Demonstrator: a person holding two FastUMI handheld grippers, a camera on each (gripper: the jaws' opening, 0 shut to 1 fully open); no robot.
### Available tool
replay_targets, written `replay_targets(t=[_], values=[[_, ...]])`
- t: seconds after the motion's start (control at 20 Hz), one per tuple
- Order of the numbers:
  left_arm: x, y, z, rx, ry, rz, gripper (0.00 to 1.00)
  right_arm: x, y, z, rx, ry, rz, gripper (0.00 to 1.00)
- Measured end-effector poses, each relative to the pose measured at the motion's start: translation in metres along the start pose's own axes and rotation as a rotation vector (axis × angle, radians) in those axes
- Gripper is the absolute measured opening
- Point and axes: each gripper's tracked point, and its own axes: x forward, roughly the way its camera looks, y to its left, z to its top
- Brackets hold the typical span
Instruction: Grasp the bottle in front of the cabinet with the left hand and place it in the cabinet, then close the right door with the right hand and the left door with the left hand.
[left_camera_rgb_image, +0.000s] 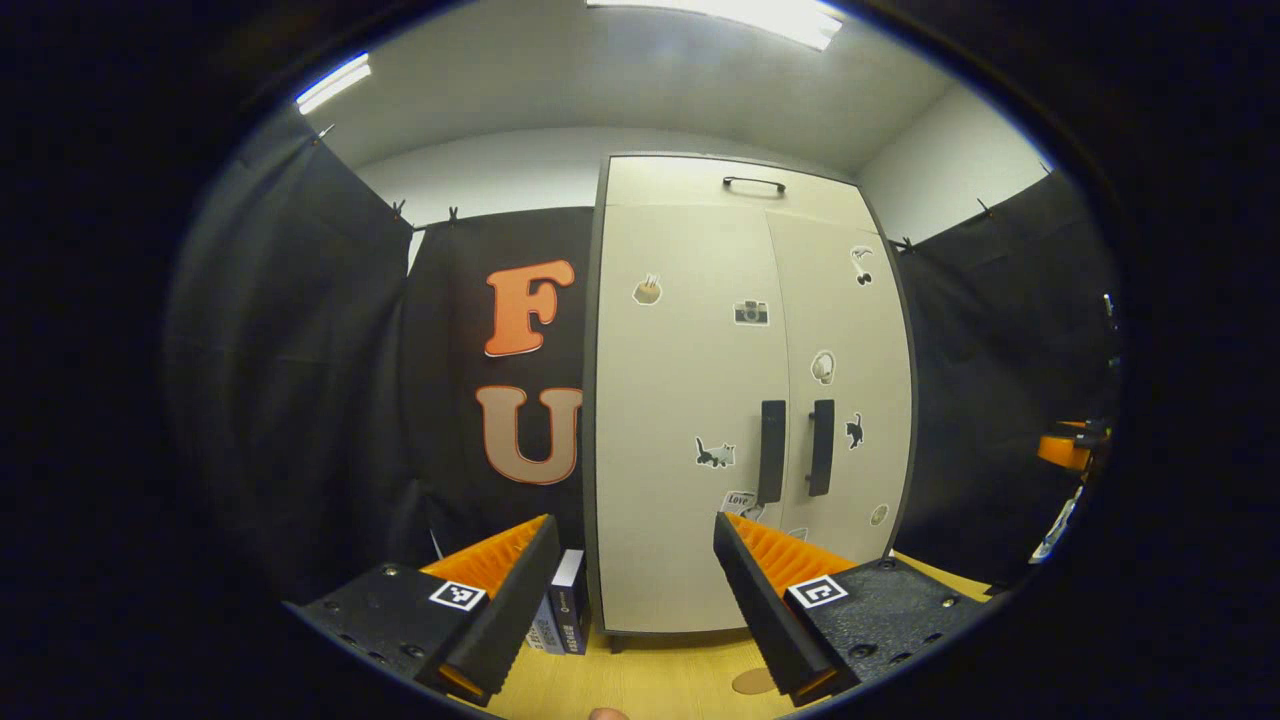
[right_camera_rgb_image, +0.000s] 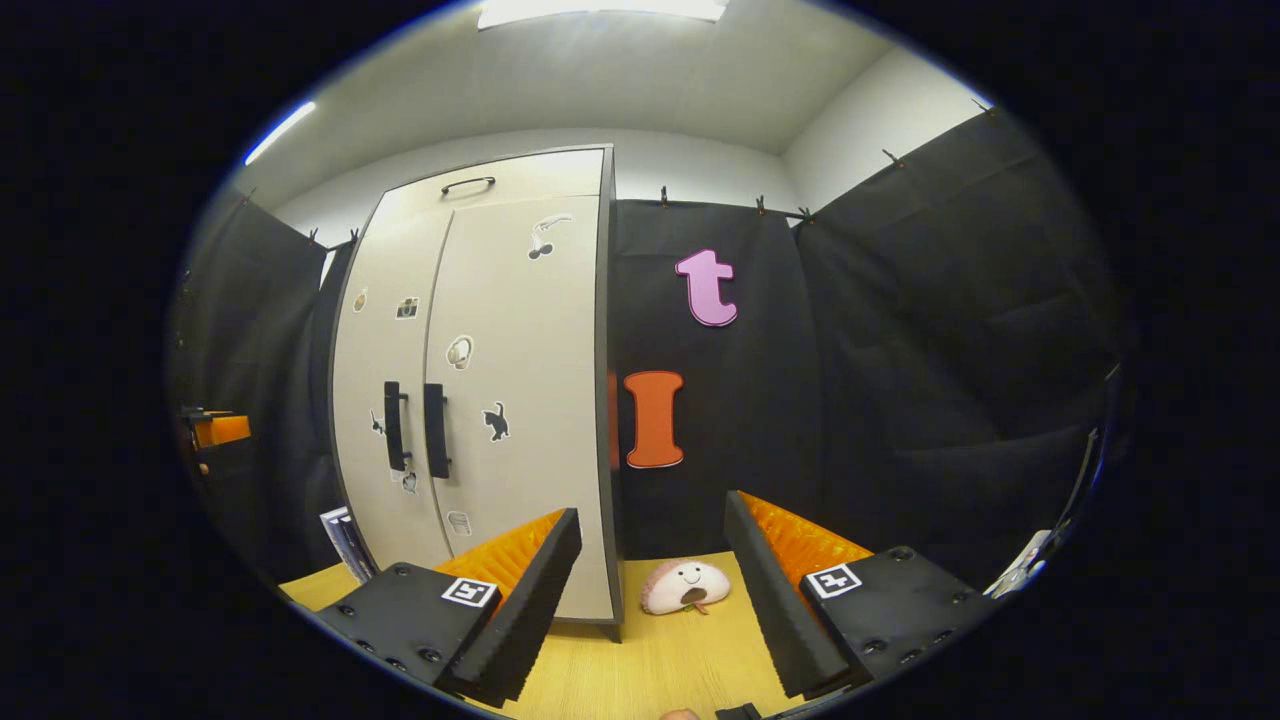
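Note:
The cream cabinet (left_camera_rgb_image: 700, 400) stands on the wooden table straight ahead in the left gripper view. Its left door (left_camera_rgb_image: 680, 420) and right door (left_camera_rgb_image: 850, 400) both lie flush and closed, their black handles (left_camera_rgb_image: 795, 450) side by side. My left gripper (left_camera_rgb_image: 633, 540) is open, a short way in front of the left door, with nothing between its fingers. In the right gripper view the cabinet (right_camera_rgb_image: 500, 400) is to the left, doors closed. My right gripper (right_camera_rgb_image: 652, 520) is open and empty, off the cabinet's right front corner.
Upright books or boxes (left_camera_rgb_image: 565, 610) lean by the cabinet's left side. A small pink plush toy (right_camera_rgb_image: 685, 587) lies on the table (right_camera_rgb_image: 650, 660) right of the cabinet. Black cloth walls close in behind and on both sides.

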Motion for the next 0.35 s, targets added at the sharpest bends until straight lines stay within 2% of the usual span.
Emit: replay_targets(t=[0.1,0.35], values=[[-0.014,0.010,0.004,-0.032,0.019,0.005,0.94,-0.003,0.004,-0.003,0.006,0.015,0.006,0.96],[-0.028,0.028,0.008,-0.031,-0.010,0.048,0.95,-0.014,0.008,0.000,-0.014,0.011,0.008,0.96]])
